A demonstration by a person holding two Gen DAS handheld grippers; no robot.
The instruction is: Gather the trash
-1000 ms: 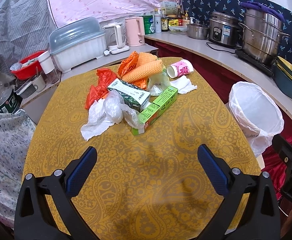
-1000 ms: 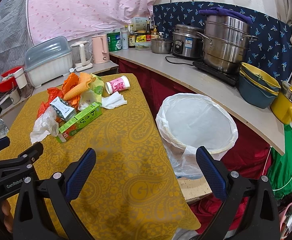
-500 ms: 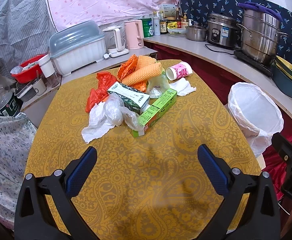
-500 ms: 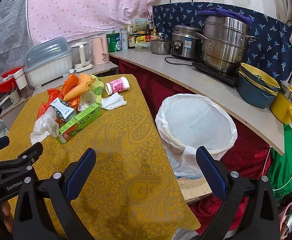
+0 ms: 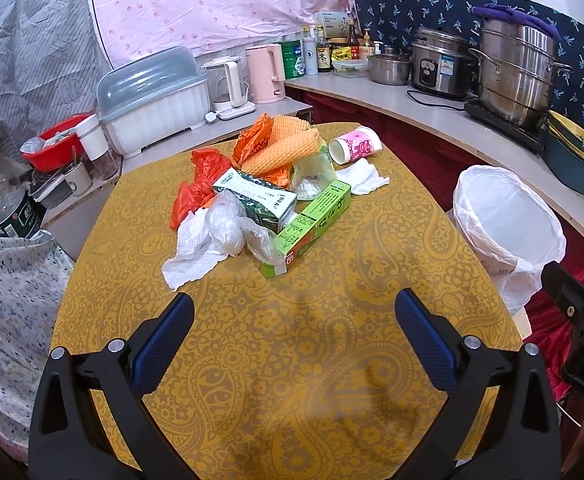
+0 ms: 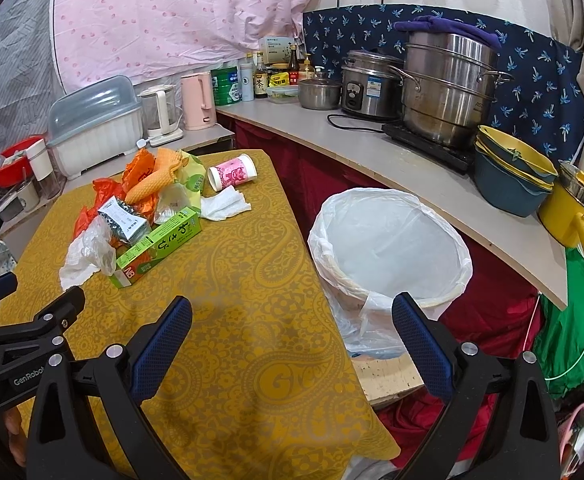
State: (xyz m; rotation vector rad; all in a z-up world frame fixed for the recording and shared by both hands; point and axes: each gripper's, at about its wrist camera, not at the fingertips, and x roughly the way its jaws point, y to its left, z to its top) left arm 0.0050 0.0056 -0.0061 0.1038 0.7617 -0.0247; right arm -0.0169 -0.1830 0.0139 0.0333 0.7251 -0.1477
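Observation:
A pile of trash lies on the yellow patterned table [image 5: 292,360]: a green box [image 5: 312,226], a dark green carton [image 5: 257,200], clear plastic wrap [image 5: 231,228], white tissues [image 5: 189,256], orange bags [image 5: 199,184], orange foam netting [image 5: 283,152] and a pink paper cup [image 5: 356,150]. The white-lined trash bin [image 6: 392,248] stands right of the table. My left gripper [image 5: 294,336] is open and empty above the near table, short of the pile. My right gripper [image 6: 292,332] is open and empty over the table's right edge, beside the bin.
A counter [image 6: 372,160] runs behind and right with steel pots [image 6: 448,92], a rice cooker [image 6: 368,84], stacked bowls [image 6: 512,176] and a yellow pot [image 6: 572,208]. A dish box [image 5: 151,96], kettles [image 5: 265,74] and a red bowl [image 5: 51,148] stand behind the table.
Both grippers stay open and empty. The left wrist view has shifted slightly, so the pile sits a little lower and nearer. The right view is nearly unchanged.

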